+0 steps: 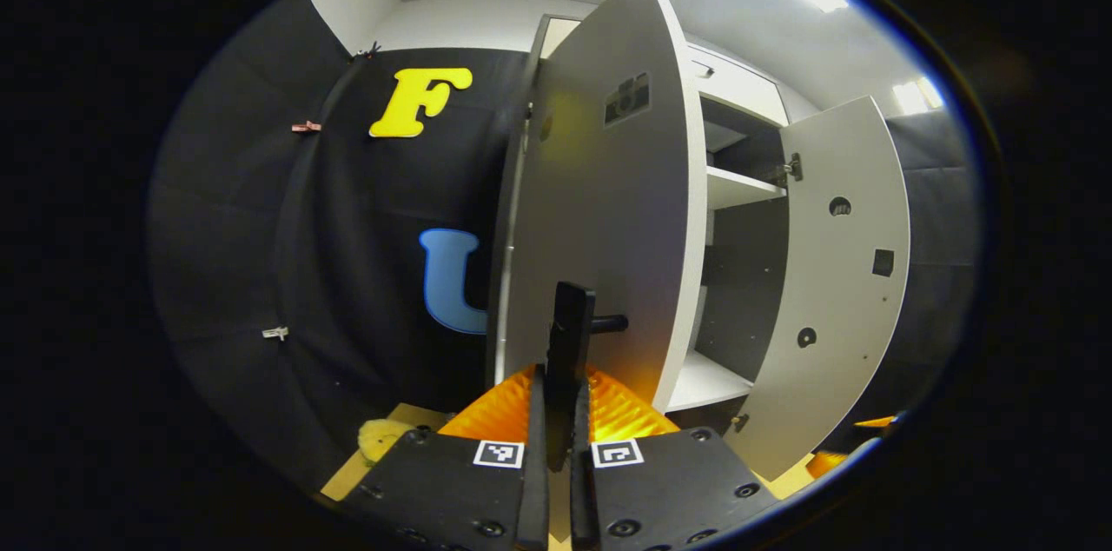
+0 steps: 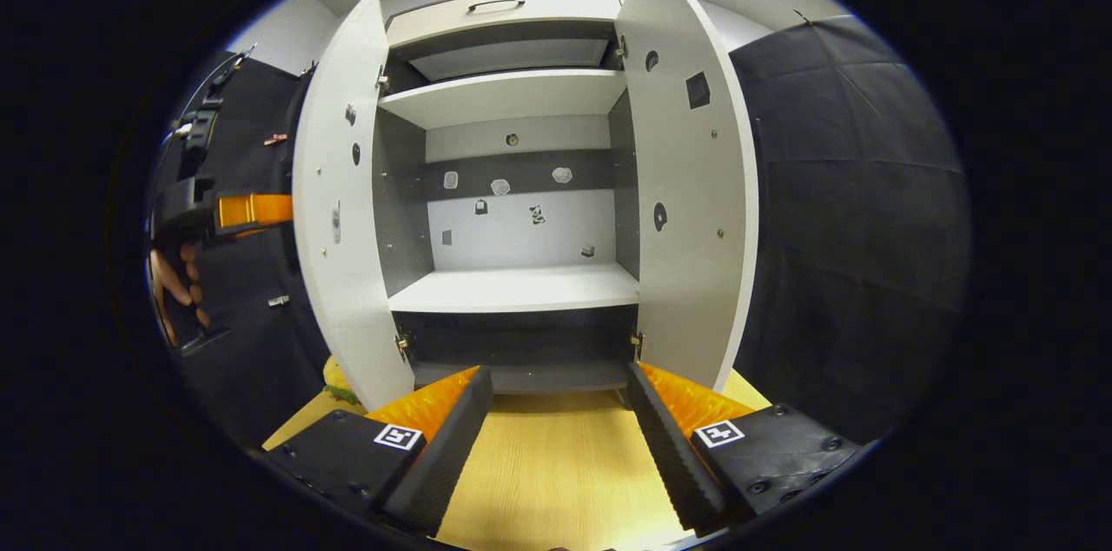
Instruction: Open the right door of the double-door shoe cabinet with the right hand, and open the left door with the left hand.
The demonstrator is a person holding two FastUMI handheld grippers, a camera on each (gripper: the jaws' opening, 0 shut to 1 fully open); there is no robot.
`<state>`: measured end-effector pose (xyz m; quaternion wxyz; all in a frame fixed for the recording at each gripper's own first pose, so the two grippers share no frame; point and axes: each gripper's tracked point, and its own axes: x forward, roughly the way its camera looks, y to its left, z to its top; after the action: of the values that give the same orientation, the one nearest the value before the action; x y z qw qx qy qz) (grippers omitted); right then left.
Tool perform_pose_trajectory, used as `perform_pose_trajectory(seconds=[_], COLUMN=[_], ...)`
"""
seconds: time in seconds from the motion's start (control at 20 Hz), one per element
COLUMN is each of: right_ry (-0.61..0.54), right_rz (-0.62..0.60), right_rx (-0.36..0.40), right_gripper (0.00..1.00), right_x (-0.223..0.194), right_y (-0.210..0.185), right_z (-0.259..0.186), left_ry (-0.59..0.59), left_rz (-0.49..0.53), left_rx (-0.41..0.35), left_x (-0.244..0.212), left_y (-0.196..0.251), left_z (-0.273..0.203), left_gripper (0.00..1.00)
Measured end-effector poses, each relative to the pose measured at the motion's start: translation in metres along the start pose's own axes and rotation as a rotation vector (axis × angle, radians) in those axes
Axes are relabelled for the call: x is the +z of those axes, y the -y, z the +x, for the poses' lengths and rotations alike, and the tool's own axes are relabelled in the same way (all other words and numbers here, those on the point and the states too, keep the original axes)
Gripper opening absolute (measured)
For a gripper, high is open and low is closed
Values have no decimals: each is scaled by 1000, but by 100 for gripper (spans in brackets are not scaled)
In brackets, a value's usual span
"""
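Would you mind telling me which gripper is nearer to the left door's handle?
Left. The left gripper is shut on the left door's handle; the right gripper hangs open, back from the cabinet.

My white shoe cabinet (image 2: 512, 186) stands on the bench, left door (image 2: 343, 212) and right door (image 2: 686, 186) both swung wide, shelves bare.

Light wooden table top (image 2: 556, 464) carries the white shoe cabinet (image 2: 512, 290) at its far side. A yellow plush object (image 1: 380, 438) lies on the table, left of the cabinet.
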<state>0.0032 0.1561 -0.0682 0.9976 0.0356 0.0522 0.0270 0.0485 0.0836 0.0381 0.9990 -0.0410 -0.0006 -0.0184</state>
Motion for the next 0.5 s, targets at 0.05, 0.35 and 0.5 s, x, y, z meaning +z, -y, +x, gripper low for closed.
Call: perform_pose_trajectory(seconds=[0.05,0.35,0.5], right_ry=[1,-26,-46], right_rz=[-2,-21,-34], right_rx=[-4,-16,-20], right_gripper=[96,98,98], right_x=[1,-4,-4], right_y=[1,0,-3], right_z=[1,1,0], left_ry=[1,-20,-20], left_rz=[3,-82,-54], left_rx=[19,4,14], left_x=[2,6,0], left_y=[-10,-59,-64], left_z=[-1,-8,-8], left_gripper=[13,7,5])
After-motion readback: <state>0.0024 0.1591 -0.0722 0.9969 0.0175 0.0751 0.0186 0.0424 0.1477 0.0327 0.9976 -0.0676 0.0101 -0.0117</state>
